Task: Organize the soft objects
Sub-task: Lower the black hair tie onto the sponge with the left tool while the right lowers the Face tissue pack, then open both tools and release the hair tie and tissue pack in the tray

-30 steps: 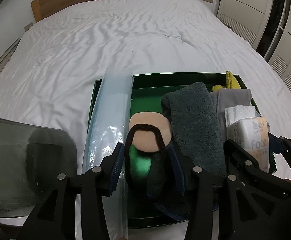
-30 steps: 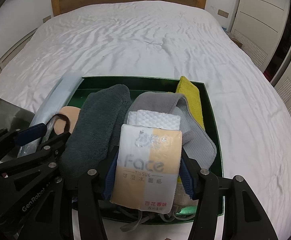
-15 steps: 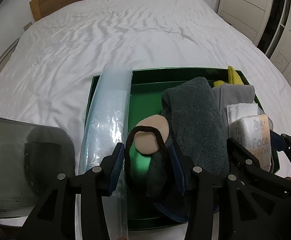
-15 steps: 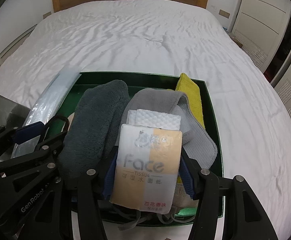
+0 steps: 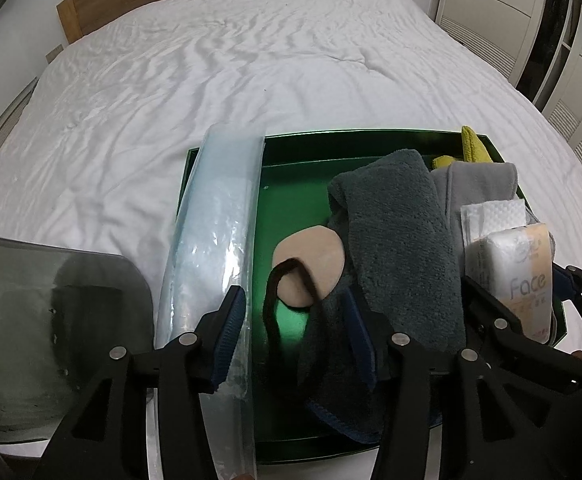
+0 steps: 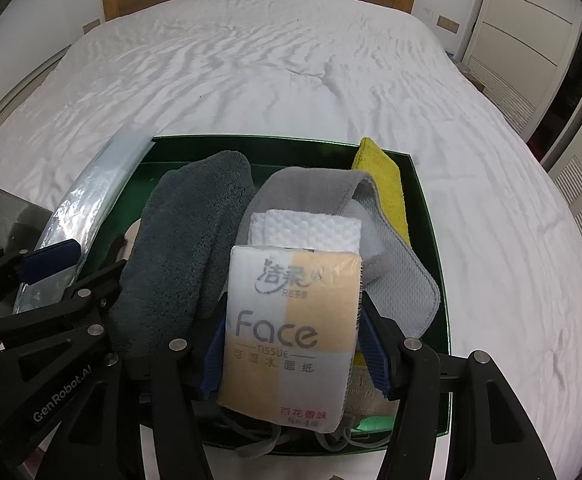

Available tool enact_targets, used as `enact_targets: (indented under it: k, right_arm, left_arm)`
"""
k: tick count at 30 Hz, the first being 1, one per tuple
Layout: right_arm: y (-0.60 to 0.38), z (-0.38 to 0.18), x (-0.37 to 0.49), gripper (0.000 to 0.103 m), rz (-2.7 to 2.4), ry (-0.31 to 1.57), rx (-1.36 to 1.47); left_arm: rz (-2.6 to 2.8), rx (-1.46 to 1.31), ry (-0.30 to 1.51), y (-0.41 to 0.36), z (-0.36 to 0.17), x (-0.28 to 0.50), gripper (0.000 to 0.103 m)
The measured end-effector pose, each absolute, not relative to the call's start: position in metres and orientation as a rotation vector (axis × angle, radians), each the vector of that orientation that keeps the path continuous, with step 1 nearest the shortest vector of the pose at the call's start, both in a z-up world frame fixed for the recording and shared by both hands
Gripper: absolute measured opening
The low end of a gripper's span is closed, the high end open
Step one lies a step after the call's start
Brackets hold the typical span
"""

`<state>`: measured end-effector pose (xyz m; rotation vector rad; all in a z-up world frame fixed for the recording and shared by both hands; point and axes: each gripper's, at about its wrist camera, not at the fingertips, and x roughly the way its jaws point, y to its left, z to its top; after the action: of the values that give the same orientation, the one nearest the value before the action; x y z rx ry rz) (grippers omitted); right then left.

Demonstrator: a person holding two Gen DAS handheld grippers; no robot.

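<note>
The right gripper (image 6: 293, 344) clamps a tissue pack (image 6: 291, 320) above the green tray (image 6: 431, 216) on the bed (image 6: 291, 72). The left gripper (image 5: 295, 332) hangs wide over a dark towel (image 5: 403, 240).

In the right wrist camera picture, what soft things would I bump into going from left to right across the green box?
Clear plastic bag → dark fluffy towel → tissue pack held in the right gripper → grey cloth → yellow cloth.

Big bed (image 5: 251, 60) with wrinkly white sheet fills upper frame. Green tray (image 5: 291, 184) sits on it, lower middle. Clear plastic bag (image 5: 211, 248) rests along tray's left edge.
</note>
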<state>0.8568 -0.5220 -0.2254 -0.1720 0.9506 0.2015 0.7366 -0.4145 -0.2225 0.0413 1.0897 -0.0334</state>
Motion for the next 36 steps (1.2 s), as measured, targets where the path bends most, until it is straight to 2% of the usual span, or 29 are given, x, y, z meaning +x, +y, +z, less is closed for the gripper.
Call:
enact_targets:
  k: [7, 12, 14, 15, 27, 33, 36]
  right_arm:
    - [-0.519, -0.223, 0.853, 0.061, 0.198, 0.939, -0.185]
    - [-0.520, -0.218, 0.852, 0.072, 0.188, 0.925, -0.185]
    - [-0.521, -0.216, 0.851, 0.082, 0.177, 0.918, -0.182]
    - [-0.521, -0.216, 0.851, 0.084, 0.174, 0.914, -0.182]
    - [-0.523, -0.201, 0.836, 0.086, 0.183, 0.867, -0.176]
    - [-0.526, -0.194, 0.825, 0.088, 0.177, 0.848, -0.157]
    - [-0.531, -0.187, 0.816, 0.092, 0.172, 0.832, -0.148]
  left_arm:
    - [-0.018, 0.059, 1.076, -0.411, -0.219, 0.736, 0.048]
    - [0.001, 0.053, 1.070, -0.405, -0.217, 0.737, 0.054]
    - [0.008, 0.053, 1.067, -0.402, -0.216, 0.738, 0.055]
    - [0.010, 0.052, 1.068, -0.401, -0.216, 0.739, 0.055]
    - [0.028, 0.063, 1.041, -0.398, -0.208, 0.739, 0.056]
    - [0.045, 0.074, 1.015, -0.398, -0.203, 0.736, 0.070]
    - [0.038, 0.063, 1.005, -0.399, -0.198, 0.735, 0.070]
